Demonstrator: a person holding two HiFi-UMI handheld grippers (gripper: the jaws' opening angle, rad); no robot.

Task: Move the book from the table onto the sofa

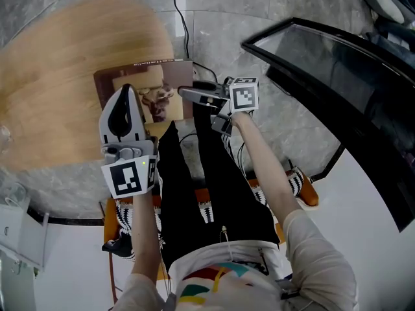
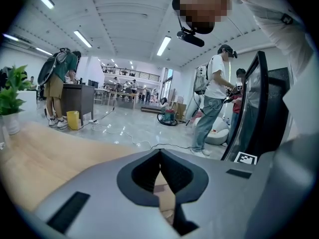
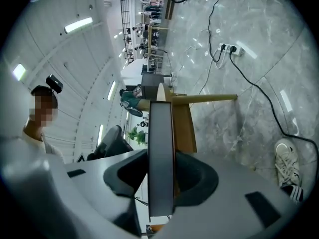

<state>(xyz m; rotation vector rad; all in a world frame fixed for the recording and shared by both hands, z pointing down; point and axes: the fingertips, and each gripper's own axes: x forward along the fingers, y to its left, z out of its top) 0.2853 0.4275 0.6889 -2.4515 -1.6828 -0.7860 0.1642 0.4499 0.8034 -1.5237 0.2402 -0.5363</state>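
Observation:
The book [image 1: 144, 86], brown with a picture on its cover, lies at the near edge of the round wooden table [image 1: 58, 76]. My right gripper [image 1: 187, 93] comes in from the right and is shut on the book's right edge. In the right gripper view the book [image 3: 160, 128] stands edge-on between the pads, which press on both faces, with my right gripper [image 3: 161, 171] around it. My left gripper [image 1: 127, 91] hovers over the book's near left part, its tips together. In the left gripper view my left gripper [image 2: 159, 153] holds nothing.
A black curved piece of furniture [image 1: 350, 83] stands to the right across the marble floor. A cable [image 1: 185, 24] runs over the floor behind the table. The person's legs in black trousers [image 1: 214, 173] are below the book. People [image 2: 214, 93] stand further off in the hall.

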